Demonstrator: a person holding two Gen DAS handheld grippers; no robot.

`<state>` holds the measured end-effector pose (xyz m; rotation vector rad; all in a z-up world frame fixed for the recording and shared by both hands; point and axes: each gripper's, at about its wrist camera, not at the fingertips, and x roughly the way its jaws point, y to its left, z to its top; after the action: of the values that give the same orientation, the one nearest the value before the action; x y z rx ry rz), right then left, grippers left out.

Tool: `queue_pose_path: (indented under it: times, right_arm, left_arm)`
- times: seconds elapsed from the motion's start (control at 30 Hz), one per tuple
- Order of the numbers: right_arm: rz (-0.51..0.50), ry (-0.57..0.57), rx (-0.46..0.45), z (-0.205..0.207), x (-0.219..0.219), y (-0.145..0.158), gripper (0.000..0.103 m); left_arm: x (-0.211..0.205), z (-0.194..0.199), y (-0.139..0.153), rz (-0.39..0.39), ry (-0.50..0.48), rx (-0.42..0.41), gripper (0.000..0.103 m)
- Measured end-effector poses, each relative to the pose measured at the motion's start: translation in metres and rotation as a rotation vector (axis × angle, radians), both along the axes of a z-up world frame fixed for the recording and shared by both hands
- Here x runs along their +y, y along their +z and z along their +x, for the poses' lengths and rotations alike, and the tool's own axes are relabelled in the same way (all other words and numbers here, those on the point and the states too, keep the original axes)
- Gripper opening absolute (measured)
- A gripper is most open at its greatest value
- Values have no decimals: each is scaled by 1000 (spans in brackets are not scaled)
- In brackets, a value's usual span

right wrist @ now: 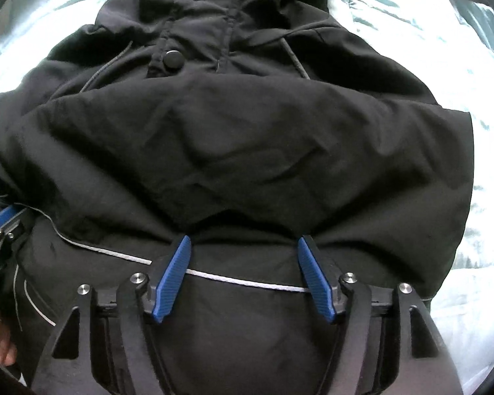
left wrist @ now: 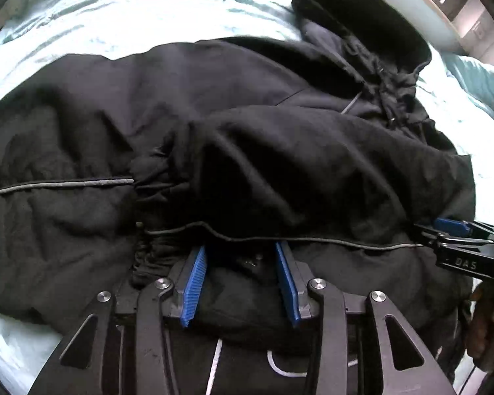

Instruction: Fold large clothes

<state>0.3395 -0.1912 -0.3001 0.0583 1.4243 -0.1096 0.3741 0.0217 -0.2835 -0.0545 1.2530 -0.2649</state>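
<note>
Ribbed blue pads (right wrist: 173,278) of right tool (right wrist: 243,253) spread; matte black jacket (right wrist: 247,151), seemingly nylon.

White letters "DAS" stand on the right hand-held gripper (left wrist: 457,235) body.

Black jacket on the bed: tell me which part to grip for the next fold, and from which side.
Grip the black jacket at its near bottom hem, along the grey piping, coming in low from the near side. Both sleeves already lie folded across the body, so the hem is the free edge. The open right hand-held gripper and left hand-held gripper already straddle it.
</note>
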Motion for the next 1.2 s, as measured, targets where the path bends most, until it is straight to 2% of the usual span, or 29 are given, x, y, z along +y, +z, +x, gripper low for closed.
queue_pose_path:
  times: [0.13, 0.3, 0.47, 0.57, 0.63, 0.7, 0.8, 0.87, 0.93, 0.97, 1.03, 1.13, 1.2]
  right_arm:
    - [71, -32, 1, -1, -15, 14, 70]
    - [112, -72, -23, -38, -7, 39, 70]
    - [109, -40, -46, -66, 10, 73, 70]
    - [144, -17, -83, -86, 26, 98, 70]
    - [159, 7, -100, -101, 39, 114, 70]
    - [147, 26, -113, -118, 58, 124, 70]
    - [124, 40, -125, -137, 78, 131, 70]
    - [118, 43, -128, -145, 93, 129, 70]
    - [110, 26, -129, -152, 114, 130, 70]
    - [110, 11, -132, -152, 121, 129, 70]
    - [143, -56, -144, -159, 140, 129, 70]
    - [185, -123, -143, -164, 164, 125, 70]
    - [176, -146, -148, -168, 180, 126, 70]
  left_arm:
    - [33, -31, 36, -91, 47, -53, 43]
    - [94, -84, 64, -89, 183, -102, 43]
    - [155, -139, 89, -58, 275, -135, 43]
    - [198, -162, 109, -83, 391, -163, 43]
    - [232, -174, 118, -129, 483, -168, 43]
    - [264, -180, 124, -158, 554, -178, 43]
    - [328, -186, 135, -163, 677, -244, 43]
    - [363, -182, 133, -189, 726, -246, 46]
    - [408, -173, 122, -274, 773, -218, 50]
    - [431, -166, 114, -311, 791, -205, 50]
    - [465, -150, 98, -332, 811, -165, 50]
    - [494, -123, 75, -365, 770, -128, 51]
    - [503, -108, 62, -375, 747, -103, 51]
